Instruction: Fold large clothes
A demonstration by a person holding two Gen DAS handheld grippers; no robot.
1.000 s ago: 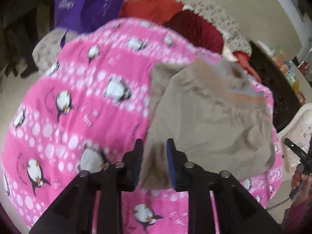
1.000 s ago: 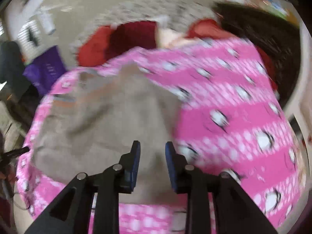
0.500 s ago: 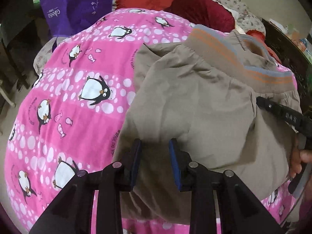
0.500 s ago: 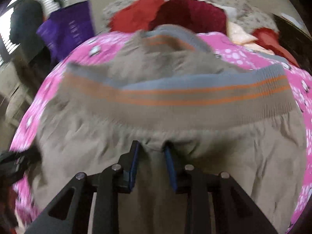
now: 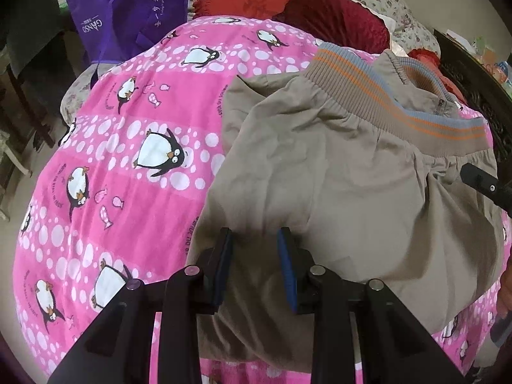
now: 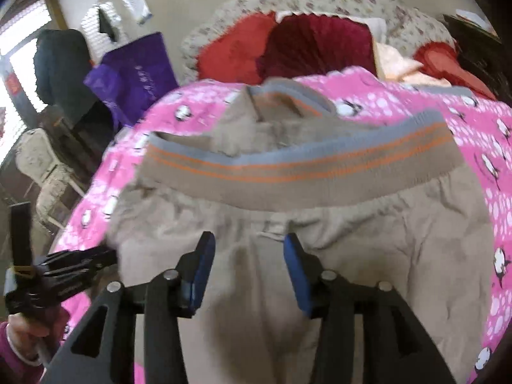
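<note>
A beige jacket [image 5: 336,172] with a ribbed hem band striped orange and grey-blue [image 5: 393,108] lies folded on a pink penguin blanket [image 5: 134,147]. It also shows in the right wrist view [image 6: 352,256], with the band [image 6: 304,169] across the far side. My left gripper [image 5: 256,249] is open over the jacket's near left edge. My right gripper [image 6: 249,252] is open over the jacket just below the band. Neither holds cloth. The right gripper's tip [image 5: 480,182] shows at the jacket's right side, and the left gripper [image 6: 64,272] shows at its left.
Red and maroon cushions [image 5: 320,9] lie on a floral bedcover [image 6: 320,0] behind the blanket. A purple bag [image 5: 128,9] stands at the far left. A dark cabinet [image 5: 473,73] is at the right. A white chair [image 6: 41,166] stands beside the bed.
Both grippers have come in low over the jacket. The hem band has been folded over onto it. The right gripper's fingers have opened wider, off the cloth.
</note>
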